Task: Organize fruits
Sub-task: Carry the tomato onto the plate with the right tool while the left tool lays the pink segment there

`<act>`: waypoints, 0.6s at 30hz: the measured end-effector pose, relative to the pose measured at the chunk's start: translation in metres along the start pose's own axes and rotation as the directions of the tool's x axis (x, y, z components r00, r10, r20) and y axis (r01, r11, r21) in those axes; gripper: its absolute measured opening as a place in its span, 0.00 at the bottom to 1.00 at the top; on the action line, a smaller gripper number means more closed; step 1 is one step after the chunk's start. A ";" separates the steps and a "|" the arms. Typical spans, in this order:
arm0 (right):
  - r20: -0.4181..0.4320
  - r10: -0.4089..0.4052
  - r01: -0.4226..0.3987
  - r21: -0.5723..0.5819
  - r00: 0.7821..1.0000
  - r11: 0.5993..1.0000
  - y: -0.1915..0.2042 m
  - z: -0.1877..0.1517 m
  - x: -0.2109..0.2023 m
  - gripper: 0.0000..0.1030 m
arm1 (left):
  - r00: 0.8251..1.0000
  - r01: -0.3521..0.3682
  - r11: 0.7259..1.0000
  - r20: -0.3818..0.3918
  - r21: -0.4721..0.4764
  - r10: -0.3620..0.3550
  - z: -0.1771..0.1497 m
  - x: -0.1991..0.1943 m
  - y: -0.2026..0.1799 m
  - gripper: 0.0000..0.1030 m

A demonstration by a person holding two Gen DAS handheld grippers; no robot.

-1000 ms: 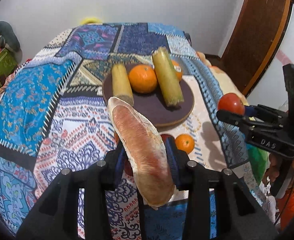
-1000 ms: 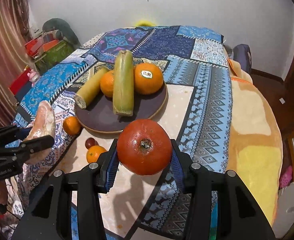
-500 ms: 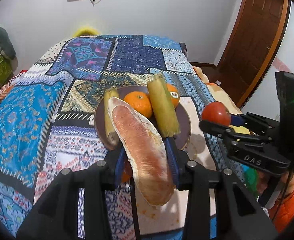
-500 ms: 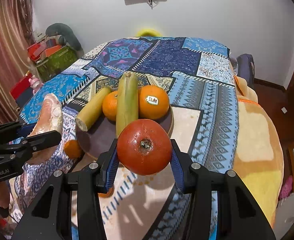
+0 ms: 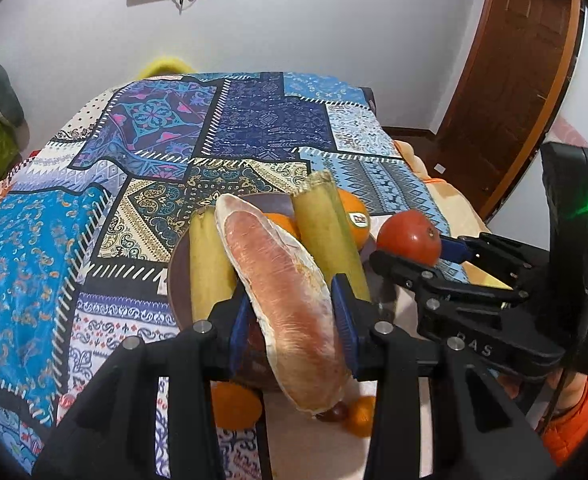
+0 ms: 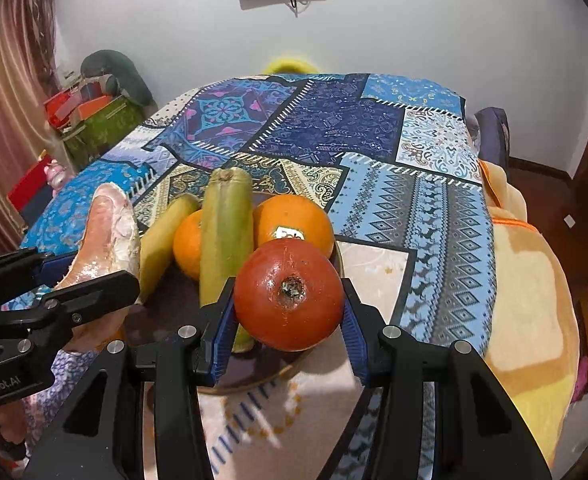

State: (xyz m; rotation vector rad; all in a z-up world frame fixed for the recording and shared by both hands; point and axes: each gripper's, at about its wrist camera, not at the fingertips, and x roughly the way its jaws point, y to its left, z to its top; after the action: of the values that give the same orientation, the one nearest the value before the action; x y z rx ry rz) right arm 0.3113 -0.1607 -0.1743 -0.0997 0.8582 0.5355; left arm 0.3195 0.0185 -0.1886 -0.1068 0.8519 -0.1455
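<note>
I have both loads over the plate [image 6: 294, 364] now; a second ago the two grippers hung short of it, above the near edge of the bed, with bare cloth between them and the rim. That puts both fruits within reach of release, so I judge placing is the next step.

My left gripper [image 5: 290, 316] is clamped on the pomelo wedge [image 5: 282, 300], which hangs above the near side of the plate, beside the shorter sugarcane piece [image 5: 206, 264]. My right gripper [image 6: 288, 312] is clamped on the tomato [image 6: 290, 294], just in front of the stickered orange [image 6: 294, 220] and the longer sugarcane piece [image 6: 226, 240], above the plate's near-right rim.

Compared with the earlier frame, the plate fills far more of both views, and the small oranges [image 5: 236, 406] and the dark grape [image 5: 336, 412] on the patchwork bedspread [image 6: 414, 208] now sit under the left gripper, not ahead of it.
</note>
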 end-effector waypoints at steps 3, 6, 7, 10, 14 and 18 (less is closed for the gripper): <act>-0.006 0.000 0.000 -0.010 1.000 1.000 0.000 -0.001 0.005 0.43 | 1.000 -0.004 1.000 -0.005 -0.011 0.004 0.003 0.009 0.004 0.38; 0.000 -0.019 0.019 -0.024 1.000 1.000 0.000 -0.001 0.007 0.43 | 1.000 -0.008 1.000 -0.008 -0.016 0.008 0.006 0.016 0.007 0.38; -0.003 -0.019 0.019 -0.023 1.000 1.000 -0.001 -0.001 0.008 0.43 | 1.000 -0.009 1.000 -0.009 -0.016 0.009 0.006 0.018 0.007 0.38; -0.014 -0.014 0.014 -0.020 1.000 1.000 -0.004 -0.002 0.013 0.43 | 1.000 -0.014 1.000 -0.012 -0.013 0.014 0.006 0.023 0.006 0.38; -0.032 -0.013 0.012 -0.022 0.999 1.000 -0.005 -0.005 0.020 0.43 | 0.999 -0.018 1.000 -0.029 -0.007 0.017 0.005 0.029 0.004 0.38; -0.032 -0.005 0.004 -0.015 0.999 1.000 -0.007 -0.008 0.023 0.43 | 0.999 -0.023 1.000 -0.035 0.001 0.023 0.004 0.033 0.003 0.39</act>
State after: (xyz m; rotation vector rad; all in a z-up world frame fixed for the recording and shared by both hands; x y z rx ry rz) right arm 0.3212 -0.1594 -0.1980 -0.1239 0.8849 0.5372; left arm 0.3445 0.0155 -0.2111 -0.0943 0.8875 -0.1263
